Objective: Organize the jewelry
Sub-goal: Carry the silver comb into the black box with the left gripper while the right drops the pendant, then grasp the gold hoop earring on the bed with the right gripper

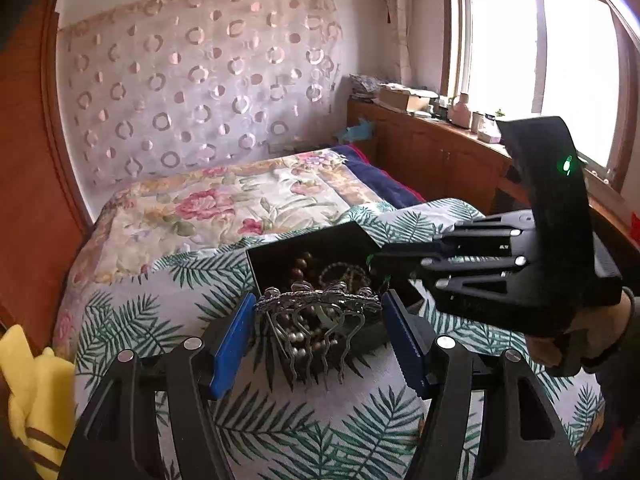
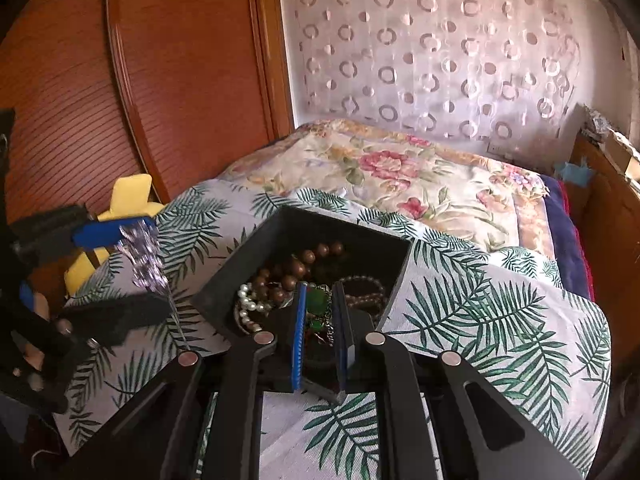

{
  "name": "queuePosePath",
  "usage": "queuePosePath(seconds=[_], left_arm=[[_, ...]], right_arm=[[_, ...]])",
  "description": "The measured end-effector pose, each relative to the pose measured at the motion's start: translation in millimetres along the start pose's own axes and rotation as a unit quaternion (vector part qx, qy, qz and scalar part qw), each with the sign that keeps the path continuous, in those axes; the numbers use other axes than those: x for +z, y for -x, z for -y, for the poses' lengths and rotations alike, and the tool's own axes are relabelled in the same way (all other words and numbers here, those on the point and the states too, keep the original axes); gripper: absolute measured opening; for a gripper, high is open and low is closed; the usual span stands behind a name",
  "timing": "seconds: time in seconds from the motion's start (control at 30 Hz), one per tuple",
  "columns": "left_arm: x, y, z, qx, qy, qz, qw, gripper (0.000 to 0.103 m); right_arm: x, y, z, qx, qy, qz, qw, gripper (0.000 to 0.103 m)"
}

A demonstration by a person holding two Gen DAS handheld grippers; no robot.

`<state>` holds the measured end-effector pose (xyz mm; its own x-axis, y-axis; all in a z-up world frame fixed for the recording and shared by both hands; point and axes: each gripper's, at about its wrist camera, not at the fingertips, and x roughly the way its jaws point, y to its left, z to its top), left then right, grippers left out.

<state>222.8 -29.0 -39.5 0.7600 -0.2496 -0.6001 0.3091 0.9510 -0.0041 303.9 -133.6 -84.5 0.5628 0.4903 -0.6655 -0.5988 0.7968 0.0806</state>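
A black jewelry box (image 1: pixel 352 240) (image 2: pixel 256 256) sits on the palm-print bedspread, holding brown bead strands (image 2: pixel 288 272), a pearl strand (image 2: pixel 252 298) and other pieces. My left gripper (image 1: pixel 320 316) is shut on a silver hair comb (image 1: pixel 316 300), gripped by its ends, teeth pointing down, just in front of the box. It also shows at the left of the right wrist view (image 2: pixel 144 256). My right gripper (image 2: pixel 320 312) is closed on a green bead piece with a chain (image 2: pixel 318 300) over the box's near edge, and shows in the left wrist view (image 1: pixel 376 268).
The palm-print bedspread (image 1: pixel 304 432) covers the near bed; a floral quilt (image 1: pixel 224 204) lies beyond. A yellow plush toy (image 1: pixel 32 396) lies at the left by the wooden wardrobe (image 2: pixel 168 80). A cluttered wooden sill (image 1: pixel 436 136) runs along the right under the window.
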Motion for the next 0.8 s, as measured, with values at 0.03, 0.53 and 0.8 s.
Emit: queuePosePath(seconds=[0.03, 0.53, 0.8], left_arm=[[1, -1, -1, 0.001, 0.000, 0.001, 1.0000, 0.062], [35, -48, -9, 0.006, 0.002, -0.003, 1.0000, 0.062], [32, -82, -8, 0.013, 0.002, -0.036, 0.9993, 0.062]], right_arm=[[0, -1, 0, 0.002, 0.000, -0.002, 1.000, 0.015], [-21, 20, 16, -0.001, -0.020, 0.008, 1.000, 0.017], [-43, 38, 12, -0.003, -0.018, 0.011, 1.000, 0.017]])
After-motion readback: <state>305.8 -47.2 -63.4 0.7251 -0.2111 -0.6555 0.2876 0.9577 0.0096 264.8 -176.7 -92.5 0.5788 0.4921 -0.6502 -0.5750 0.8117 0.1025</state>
